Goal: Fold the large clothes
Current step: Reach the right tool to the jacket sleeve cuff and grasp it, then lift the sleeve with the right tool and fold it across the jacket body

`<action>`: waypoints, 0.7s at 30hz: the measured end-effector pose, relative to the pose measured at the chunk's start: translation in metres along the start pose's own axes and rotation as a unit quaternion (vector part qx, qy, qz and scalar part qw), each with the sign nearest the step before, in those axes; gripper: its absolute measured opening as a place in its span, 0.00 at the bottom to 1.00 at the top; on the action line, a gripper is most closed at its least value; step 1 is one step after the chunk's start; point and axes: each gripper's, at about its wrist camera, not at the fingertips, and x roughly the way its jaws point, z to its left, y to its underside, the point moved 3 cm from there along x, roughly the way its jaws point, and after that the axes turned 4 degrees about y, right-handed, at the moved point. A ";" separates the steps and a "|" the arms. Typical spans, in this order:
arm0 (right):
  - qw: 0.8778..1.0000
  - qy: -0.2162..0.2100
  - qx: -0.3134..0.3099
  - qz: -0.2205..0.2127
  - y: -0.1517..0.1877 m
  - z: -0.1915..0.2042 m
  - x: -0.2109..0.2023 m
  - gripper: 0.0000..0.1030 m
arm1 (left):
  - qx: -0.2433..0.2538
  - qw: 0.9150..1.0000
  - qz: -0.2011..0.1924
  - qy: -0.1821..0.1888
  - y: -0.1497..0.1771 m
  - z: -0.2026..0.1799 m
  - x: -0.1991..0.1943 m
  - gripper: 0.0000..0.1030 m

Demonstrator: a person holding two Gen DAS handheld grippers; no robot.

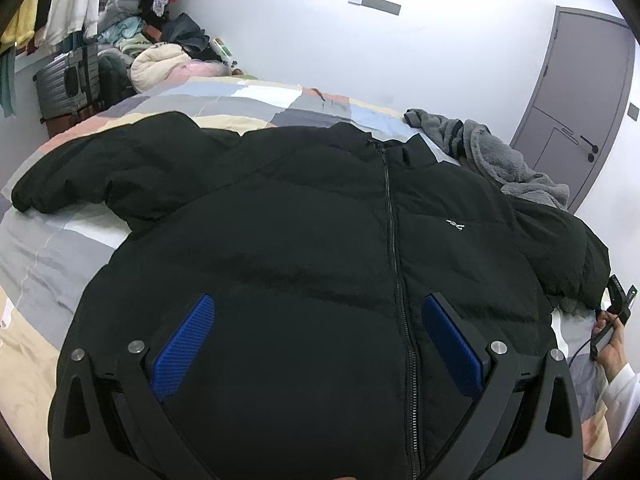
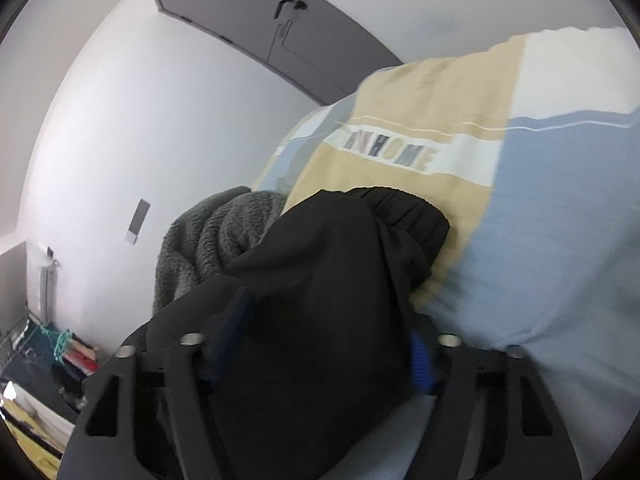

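A black puffer jacket (image 1: 304, 216) lies front up and zipped on the bed, sleeves spread to both sides. My left gripper (image 1: 318, 304) is open, its blue pads (image 1: 184, 344) wide apart over the jacket's lower front, touching nothing I can tell. In the right wrist view the jacket's right sleeve (image 2: 340, 264) fills the space between my right gripper's (image 2: 324, 320) blue pads (image 2: 418, 360); the jaws stand wide around the bulky sleeve, and whether they press it I cannot tell. The right gripper also shows in the left wrist view (image 1: 618, 300) at the sleeve's end.
The bed has a patchwork duvet (image 1: 248, 100) in grey, beige and blue. A grey fleece garment (image 1: 492, 152) lies beside the jacket's collar; it also shows in the right wrist view (image 2: 216, 236). Clothes pile (image 1: 160, 52) and a suitcase (image 1: 68, 80) stand far left. A grey door (image 1: 576, 92) is at right.
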 end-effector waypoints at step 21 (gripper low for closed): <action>0.993 0.019 -0.080 -0.088 -0.056 0.110 -0.144 0.03 | 0.057 0.998 -0.009 0.020 0.003 -0.003 -0.046 1.00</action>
